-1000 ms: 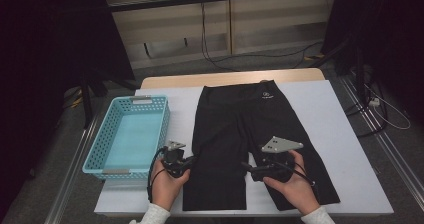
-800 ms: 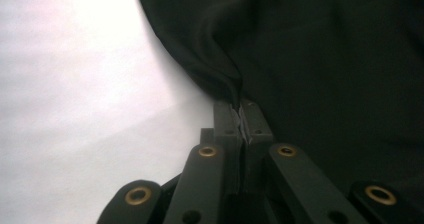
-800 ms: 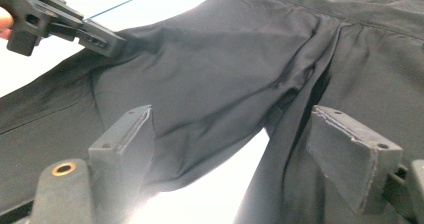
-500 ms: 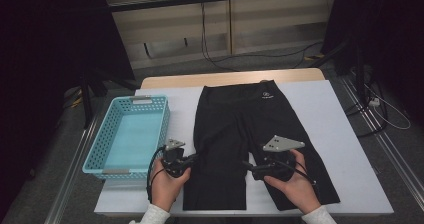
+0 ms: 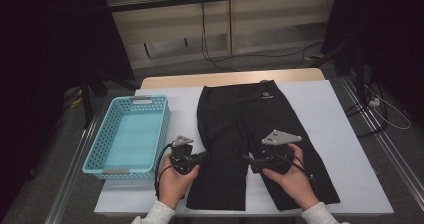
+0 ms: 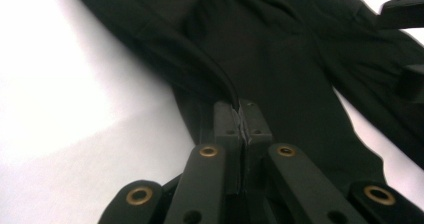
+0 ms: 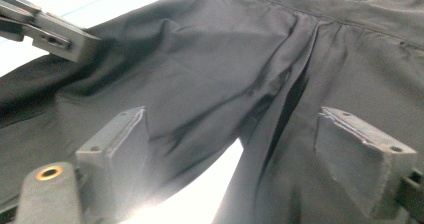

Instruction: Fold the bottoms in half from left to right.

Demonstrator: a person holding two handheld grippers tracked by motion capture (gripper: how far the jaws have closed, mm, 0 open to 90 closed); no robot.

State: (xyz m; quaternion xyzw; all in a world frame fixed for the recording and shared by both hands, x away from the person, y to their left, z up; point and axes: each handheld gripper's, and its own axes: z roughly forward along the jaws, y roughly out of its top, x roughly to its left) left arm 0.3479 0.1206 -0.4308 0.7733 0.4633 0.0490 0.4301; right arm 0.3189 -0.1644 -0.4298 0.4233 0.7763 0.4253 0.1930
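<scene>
The left gripper [image 5: 202,157] pinches the outer hem of the black fabric shorts [image 5: 250,129]. Beside the blue plastic basket [image 5: 131,134], folding is starting, likely. The right gripper [image 5: 248,159], fingers having just spread wider over the shorts' inner seam, must next close on cloth.

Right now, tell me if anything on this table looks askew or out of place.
Nothing stands out. The black shorts lie flat on the white table cover, legs slightly spread, with light creases at the crotch. The blue basket sits squarely at the left.

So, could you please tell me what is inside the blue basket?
The basket holds nothing that shows: its pale blue floor is bare. The strip just behind its near wall is hidden in the high view.
</scene>
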